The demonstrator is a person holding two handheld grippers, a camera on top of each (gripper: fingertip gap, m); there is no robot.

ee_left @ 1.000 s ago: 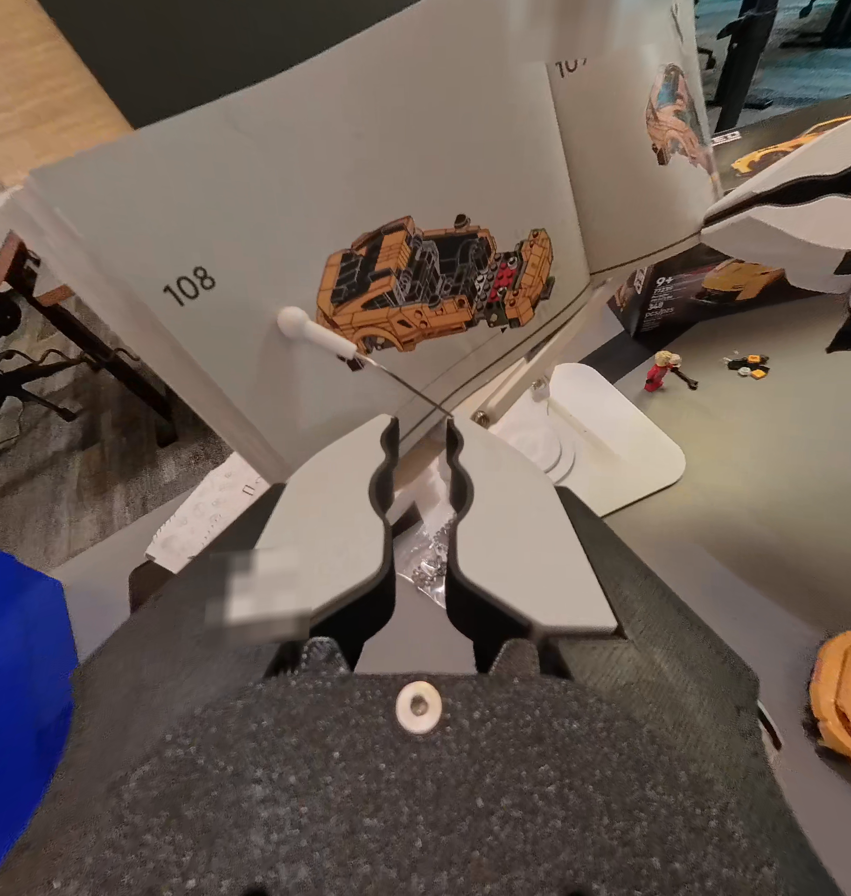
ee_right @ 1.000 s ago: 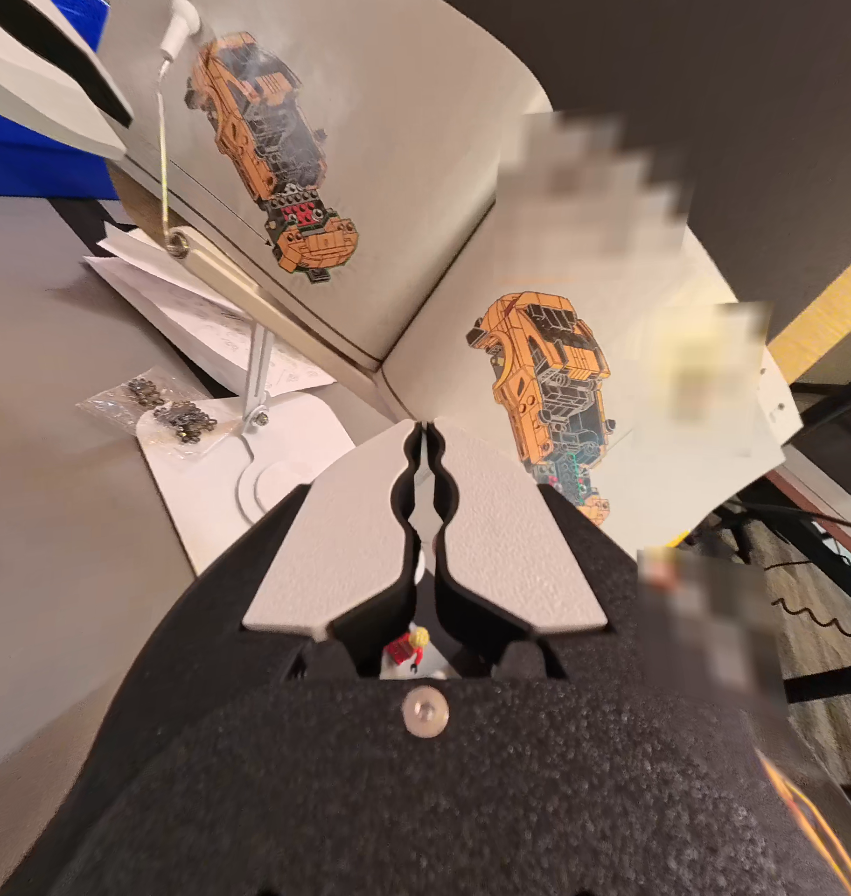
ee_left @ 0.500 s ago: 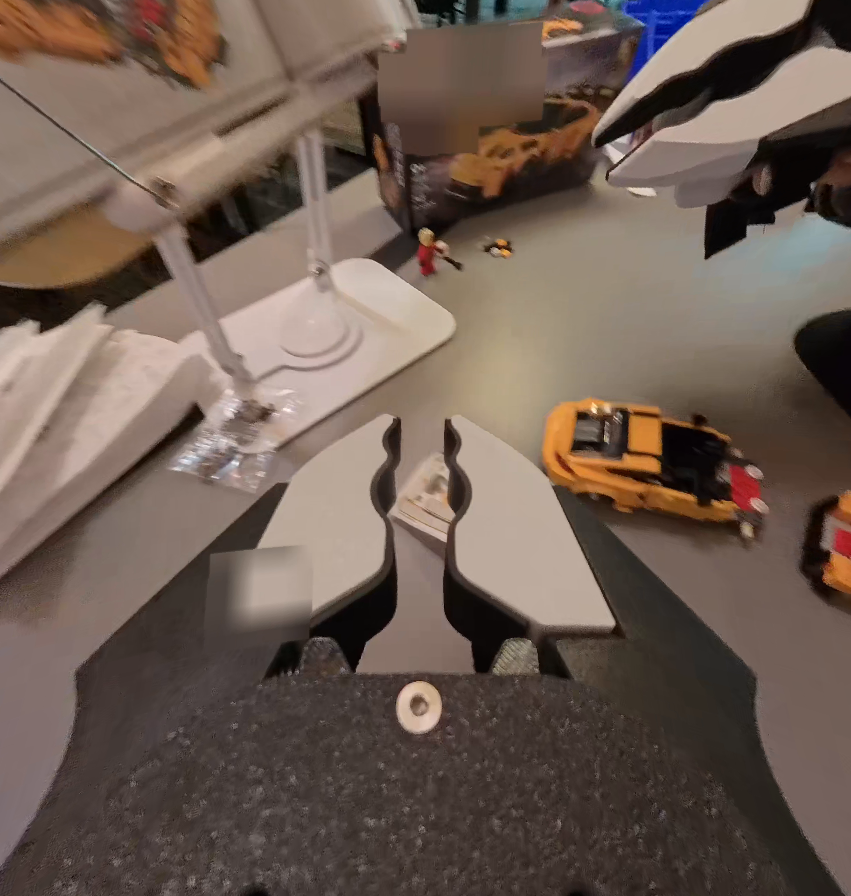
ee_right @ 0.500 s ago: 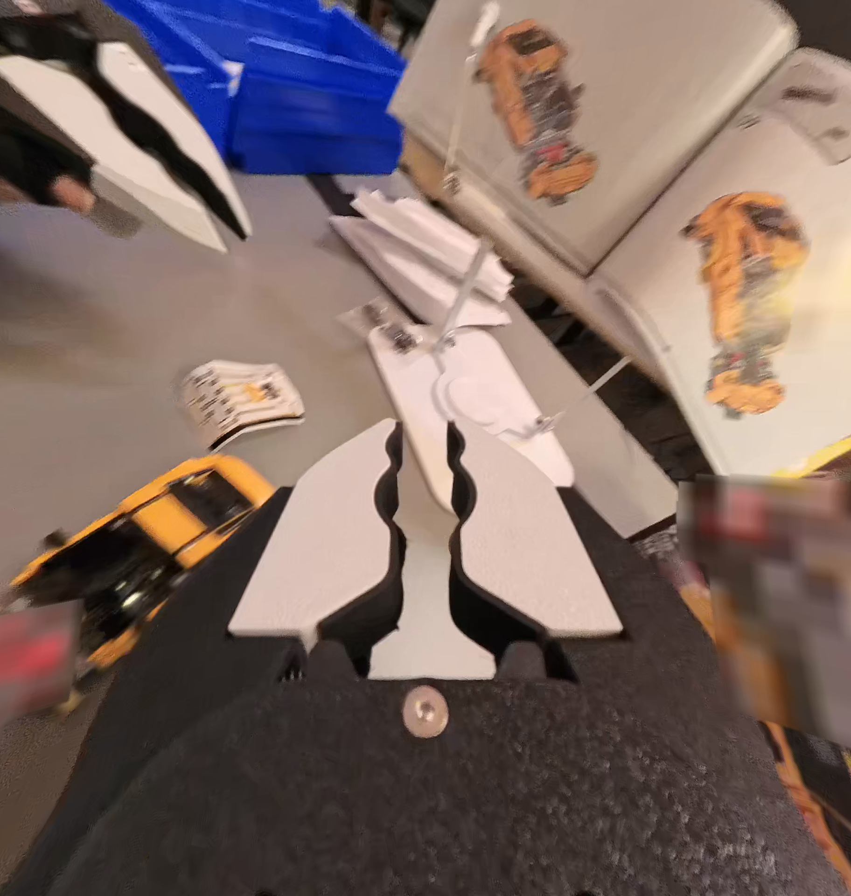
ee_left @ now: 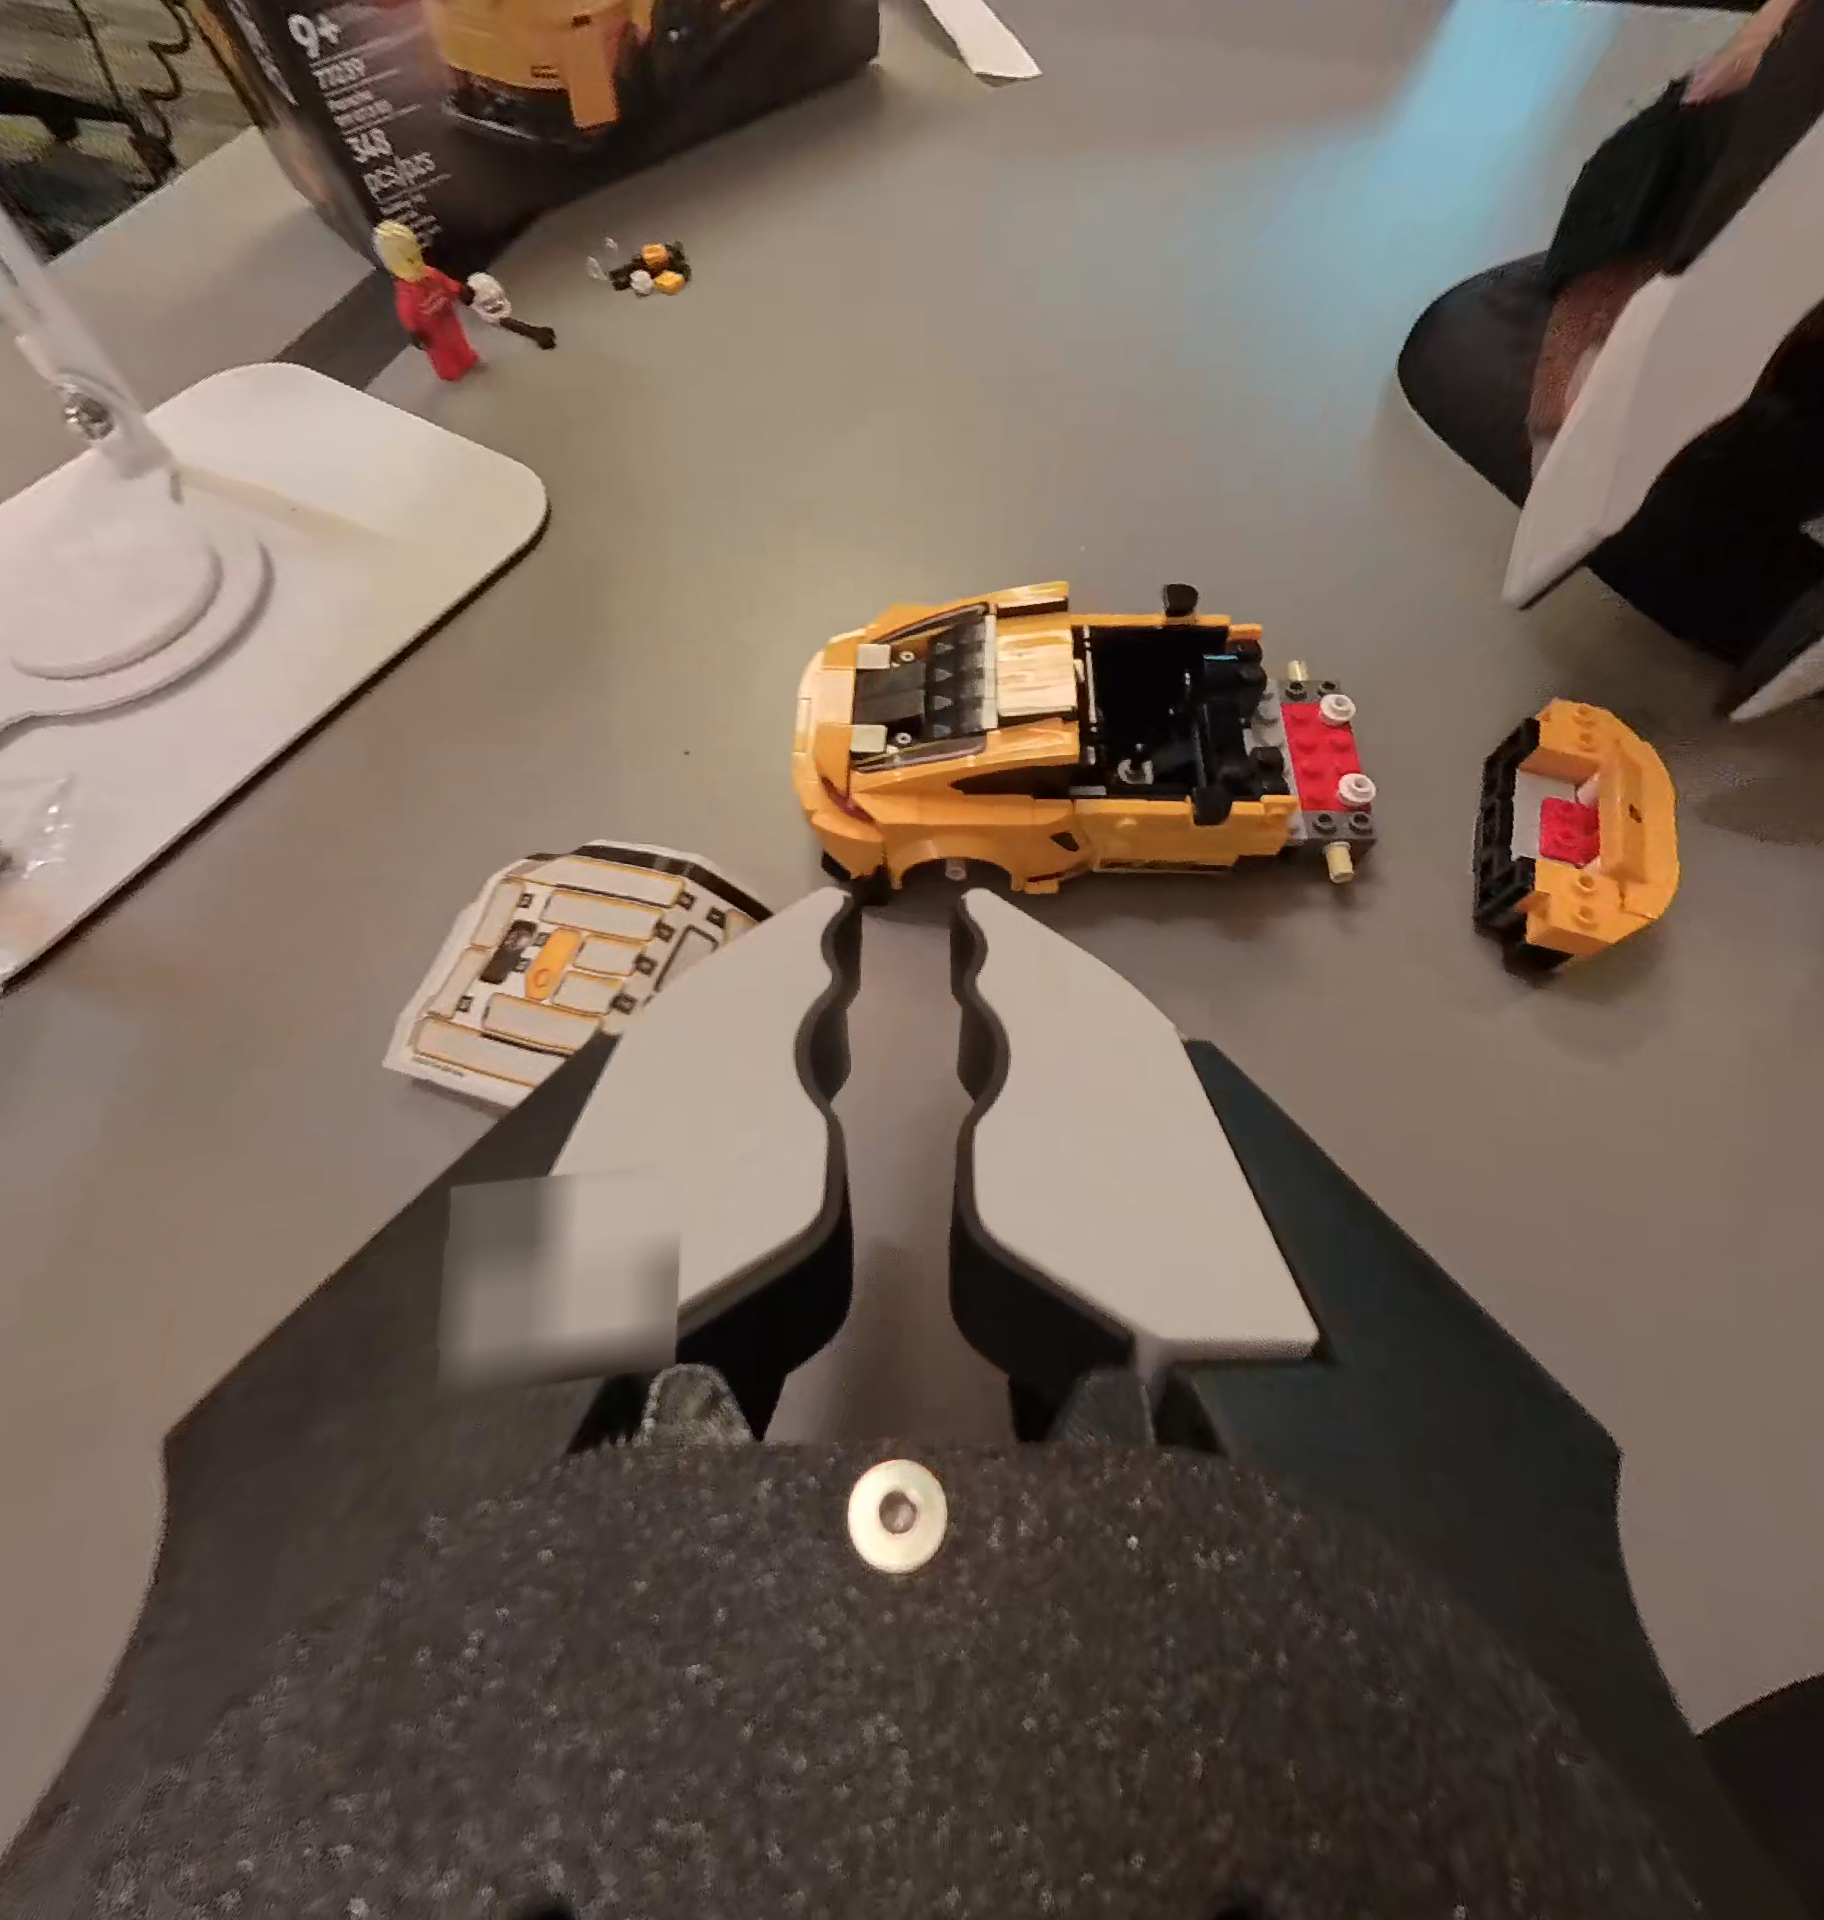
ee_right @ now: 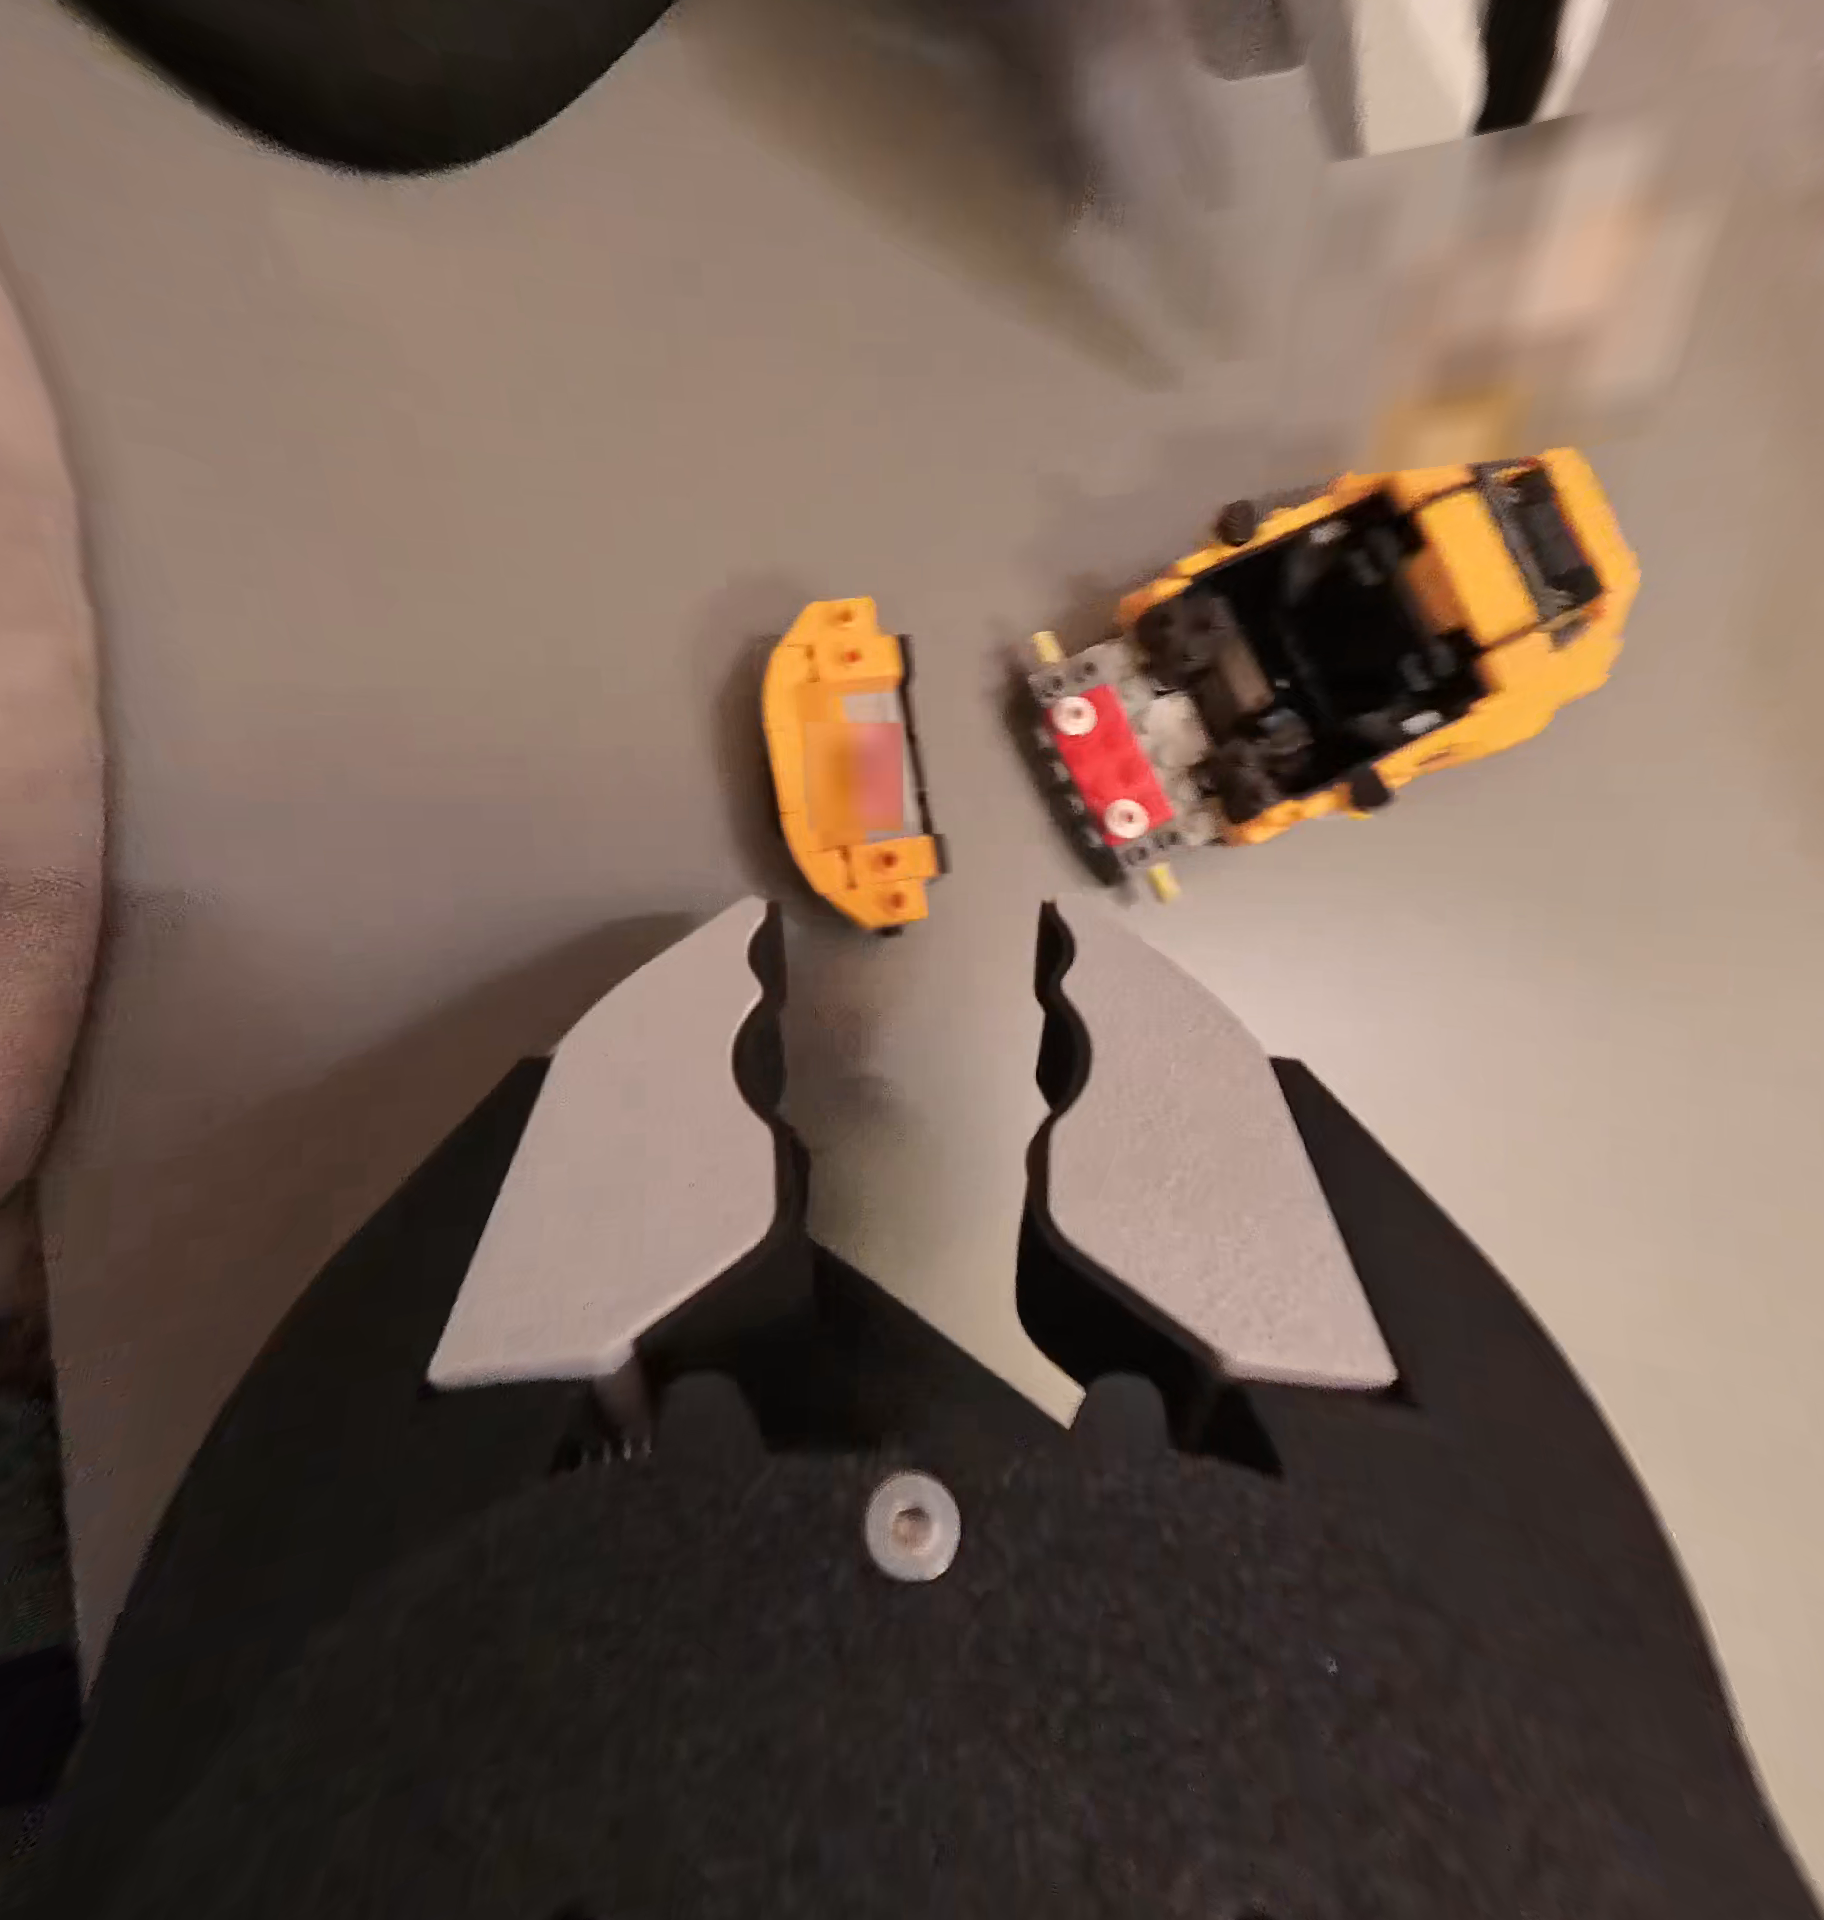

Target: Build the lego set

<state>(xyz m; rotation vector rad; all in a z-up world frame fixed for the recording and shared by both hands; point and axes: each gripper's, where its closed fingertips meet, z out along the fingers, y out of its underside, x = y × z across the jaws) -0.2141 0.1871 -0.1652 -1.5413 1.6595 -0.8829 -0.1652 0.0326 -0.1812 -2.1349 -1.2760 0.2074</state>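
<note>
Both grippers swung off the manual to the desk; right gripper [ee_right: 908,914] jaws widened over bumper section [ee_right: 851,764], left gripper [ee_left: 900,906] jaws slightly apart, empty, near car [ee_left: 1053,748].

We lose the set box [ee_left: 534,94] at the left wrist view's top edge, and the white stand base [ee_left: 212,582] runs off its left edge. Right wrist view: far counter [ee_right: 1303,239] is motion-smeared, and the detached orange car section [ee_right: 851,774] has a mosaic patch mid-face.
</note>
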